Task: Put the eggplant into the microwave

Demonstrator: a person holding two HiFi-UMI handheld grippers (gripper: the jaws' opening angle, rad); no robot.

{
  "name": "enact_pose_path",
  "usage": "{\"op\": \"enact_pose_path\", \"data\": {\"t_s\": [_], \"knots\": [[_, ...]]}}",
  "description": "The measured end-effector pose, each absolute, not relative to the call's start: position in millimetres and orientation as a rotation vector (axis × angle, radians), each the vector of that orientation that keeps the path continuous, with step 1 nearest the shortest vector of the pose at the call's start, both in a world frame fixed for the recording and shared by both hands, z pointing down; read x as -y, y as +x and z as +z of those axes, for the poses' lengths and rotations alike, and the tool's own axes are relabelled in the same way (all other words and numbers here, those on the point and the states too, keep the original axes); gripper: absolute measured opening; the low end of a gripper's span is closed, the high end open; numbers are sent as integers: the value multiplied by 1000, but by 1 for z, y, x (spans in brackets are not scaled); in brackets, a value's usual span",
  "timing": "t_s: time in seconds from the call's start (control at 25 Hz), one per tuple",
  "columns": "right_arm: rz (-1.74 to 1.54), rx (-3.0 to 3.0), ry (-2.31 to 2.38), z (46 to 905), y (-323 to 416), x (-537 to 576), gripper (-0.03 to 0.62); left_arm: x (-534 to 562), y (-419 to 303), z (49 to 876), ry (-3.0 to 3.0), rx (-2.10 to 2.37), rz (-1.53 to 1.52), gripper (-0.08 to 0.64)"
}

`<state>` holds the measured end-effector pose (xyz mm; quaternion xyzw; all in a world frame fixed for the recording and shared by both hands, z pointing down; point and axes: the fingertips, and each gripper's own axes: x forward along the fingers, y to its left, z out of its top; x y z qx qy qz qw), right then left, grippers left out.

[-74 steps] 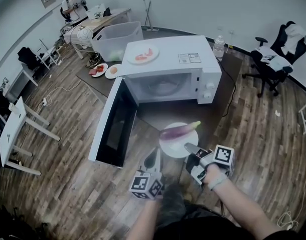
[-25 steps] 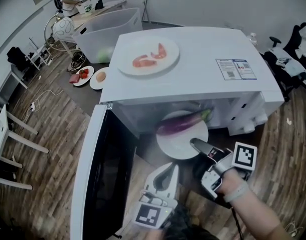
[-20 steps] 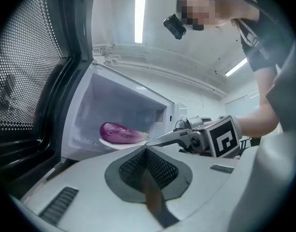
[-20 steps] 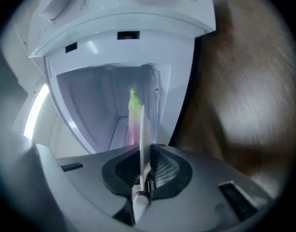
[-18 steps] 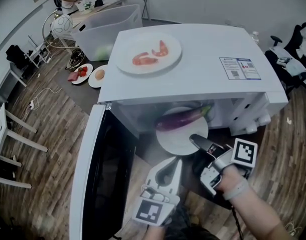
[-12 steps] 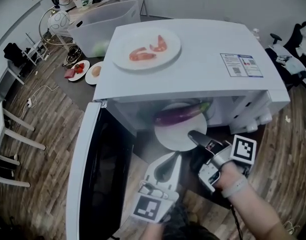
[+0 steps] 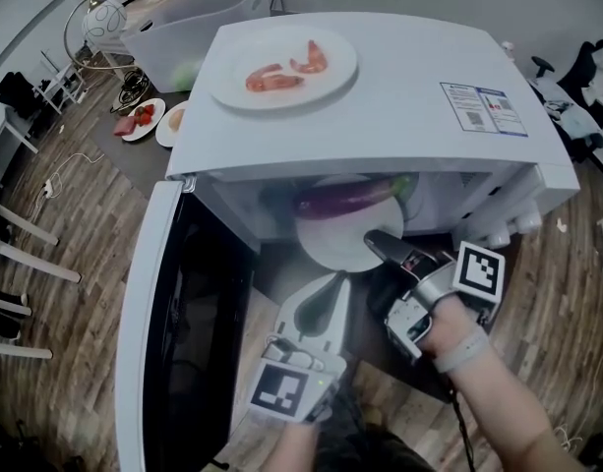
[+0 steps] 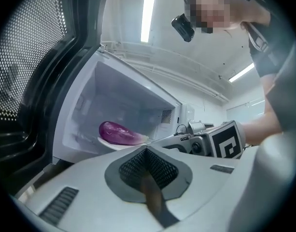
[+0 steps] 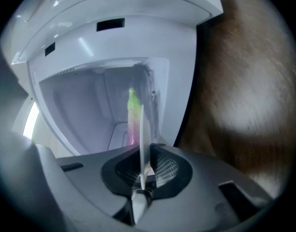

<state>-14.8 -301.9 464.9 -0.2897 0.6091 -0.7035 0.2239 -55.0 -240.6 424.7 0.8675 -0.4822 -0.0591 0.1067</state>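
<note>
A purple eggplant [image 7: 345, 197] with a green stem lies on a white plate [image 7: 342, 246]. My right gripper [image 7: 376, 243] is shut on the plate's near rim and holds it level, half inside the open microwave [image 7: 380, 77]. In the right gripper view the plate [image 9: 141, 129] runs edge-on between the jaws, with the eggplant [image 9: 133, 116] beyond it in the cavity. My left gripper [image 7: 330, 289] is shut and holds nothing, just below and in front of the plate. The left gripper view shows the eggplant [image 8: 117, 132] at the cavity mouth and the right gripper [image 8: 205, 142] beside it.
The microwave door [image 7: 178, 342] hangs wide open at the left. A plate of shrimp [image 7: 281, 62] rests on the microwave's top. Further left stand a clear plastic bin [image 7: 198, 13] and small plates of food [image 7: 144, 121] on a dark table.
The plate with the eggplant has gone further into the microwave's cavity, carried by the right gripper. The left gripper has moved forward with it, still shut.
</note>
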Motion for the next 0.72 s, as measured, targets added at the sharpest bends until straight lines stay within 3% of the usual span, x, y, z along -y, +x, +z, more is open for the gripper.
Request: {"op": "enact_pose_path", "data": {"t_s": [0.2,0.28,0.36,0.6,0.72], "knots": [[-1919,-1731,-755,459,-19,306,31,245,-59,427,2540,1431,-183,3],[-1892,-1803,-741,457,-22,306,81,247,-61,429,2530,1437,-183,3],[-1853,-1881,-734,454,-25,305,86,248,-64,430,2516,1440,-192,3],[-1809,-2023,-654,447,-37,297,181,251,-66,431,2501,1453,-211,3],[-1776,-2114,-660,445,-41,288,183,253,-63,431,2502,1458,-200,3]]}}
